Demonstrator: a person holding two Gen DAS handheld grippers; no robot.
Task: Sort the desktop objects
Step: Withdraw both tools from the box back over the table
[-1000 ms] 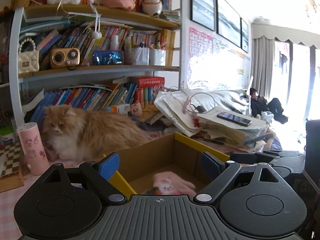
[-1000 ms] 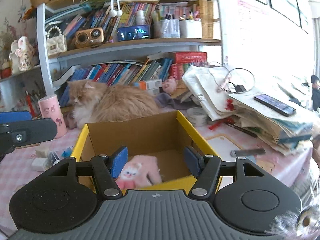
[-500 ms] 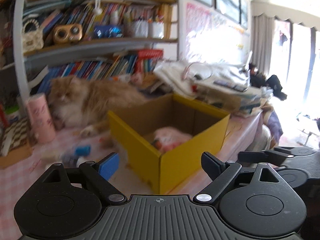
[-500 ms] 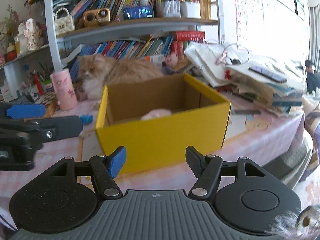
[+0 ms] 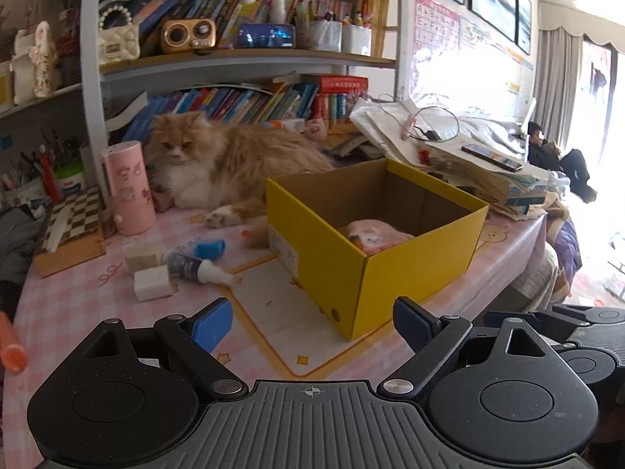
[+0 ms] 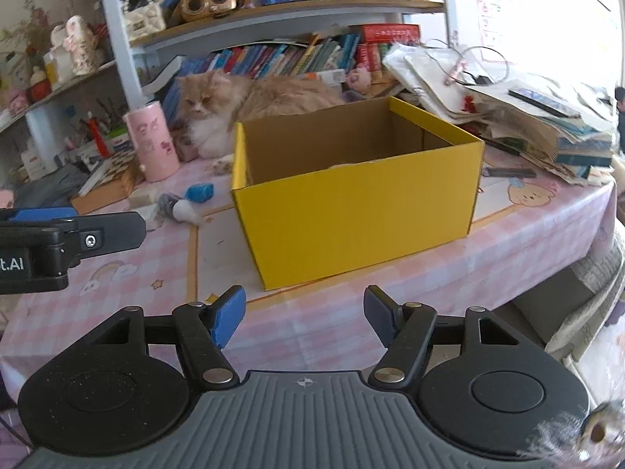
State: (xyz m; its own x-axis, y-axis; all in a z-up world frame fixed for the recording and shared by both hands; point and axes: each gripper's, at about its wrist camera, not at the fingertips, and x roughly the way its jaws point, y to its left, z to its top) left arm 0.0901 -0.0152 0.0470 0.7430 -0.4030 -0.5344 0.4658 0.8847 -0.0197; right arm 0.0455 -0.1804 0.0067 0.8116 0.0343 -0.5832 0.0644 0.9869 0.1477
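A yellow cardboard box (image 5: 394, 273) stands open on the pink checked tablecloth (image 5: 70, 308); it also shows in the right wrist view (image 6: 351, 211). A pink plush item (image 5: 375, 234) lies inside it. Left of the box lie a white eraser block (image 5: 152, 283), a beige block (image 5: 142, 258), a small tube with a white cap (image 5: 195, 267) and a blue piece (image 5: 211, 249). My left gripper (image 5: 312, 324) is open and empty, held back near the table's front edge. My right gripper (image 6: 304, 312) is open and empty in front of the box.
An orange cat (image 5: 218, 164) lies behind the box. A pink cylinder (image 5: 127, 187) and a checkered board (image 5: 70, 219) stand at the left. A paper stack with a phone (image 5: 492, 158) fills the right. Bookshelves rise behind. An orange object (image 5: 11, 348) shows at the left edge.
Both grippers have pulled back and away from the box, staying open. The plush item stays in the box. The small items left of the box have come into view.
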